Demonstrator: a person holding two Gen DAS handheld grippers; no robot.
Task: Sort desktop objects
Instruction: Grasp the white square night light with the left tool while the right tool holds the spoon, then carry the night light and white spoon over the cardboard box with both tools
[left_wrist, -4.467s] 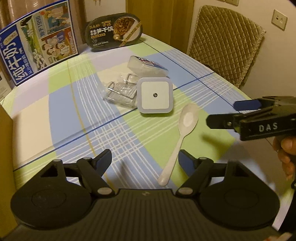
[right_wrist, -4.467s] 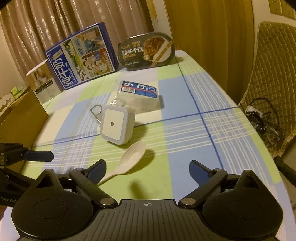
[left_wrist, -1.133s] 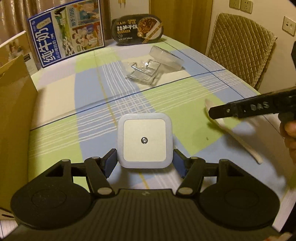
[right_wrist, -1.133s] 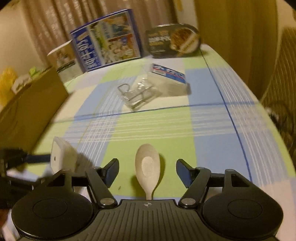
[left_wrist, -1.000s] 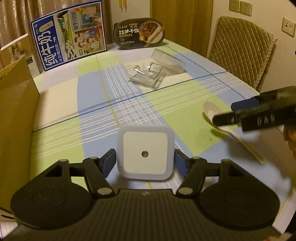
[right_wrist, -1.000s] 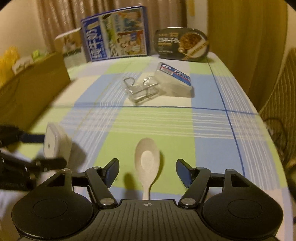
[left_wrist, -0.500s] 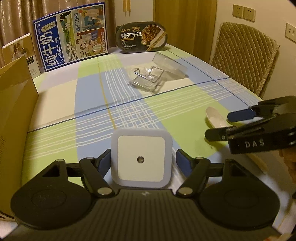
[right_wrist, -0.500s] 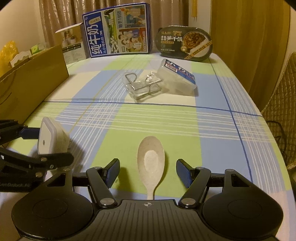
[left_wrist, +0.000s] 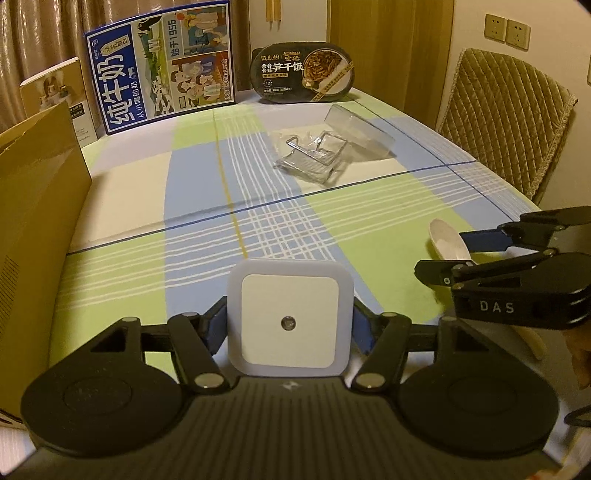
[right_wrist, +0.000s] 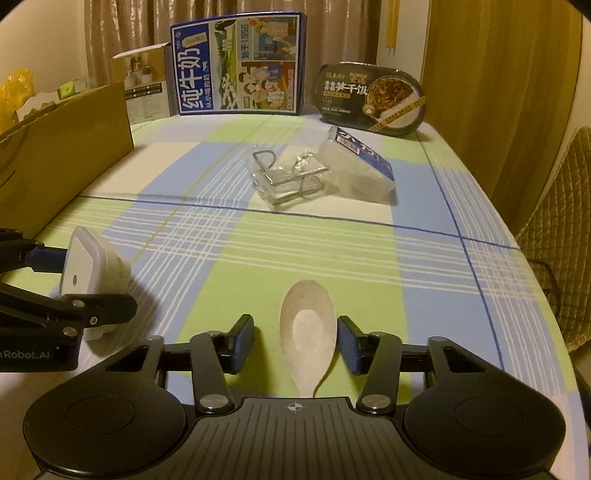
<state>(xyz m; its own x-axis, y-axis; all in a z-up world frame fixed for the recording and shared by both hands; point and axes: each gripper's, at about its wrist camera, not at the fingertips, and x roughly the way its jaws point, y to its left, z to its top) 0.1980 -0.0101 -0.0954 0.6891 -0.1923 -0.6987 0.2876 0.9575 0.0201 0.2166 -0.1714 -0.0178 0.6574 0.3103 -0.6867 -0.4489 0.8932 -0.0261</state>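
My left gripper (left_wrist: 289, 325) is shut on a white square night light (left_wrist: 289, 319), held near the table's front left; both show in the right wrist view, the gripper (right_wrist: 55, 277) and the light (right_wrist: 92, 266). A white spoon (right_wrist: 308, 332) lies on the checked tablecloth (right_wrist: 295, 240) between the half-closed fingers of my right gripper (right_wrist: 295, 341); its right pad sits at the bowl's edge, the left pad stands apart. In the left wrist view the spoon's bowl (left_wrist: 447, 242) shows between the right gripper's fingers (left_wrist: 458, 254).
A clear packet with wire hooks (right_wrist: 290, 181) and a clear plastic box (right_wrist: 360, 166) lie mid-table. A blue milk carton box (right_wrist: 236, 62) and a black meal tray (right_wrist: 371, 99) stand at the back. A cardboard box (right_wrist: 55, 155) is at the left. A quilted chair (left_wrist: 506, 118) stands at the right.
My left gripper took the night light from mid-table and carried it to the front left. My right gripper came over the spoon and its jaws have narrowed around the bowl.
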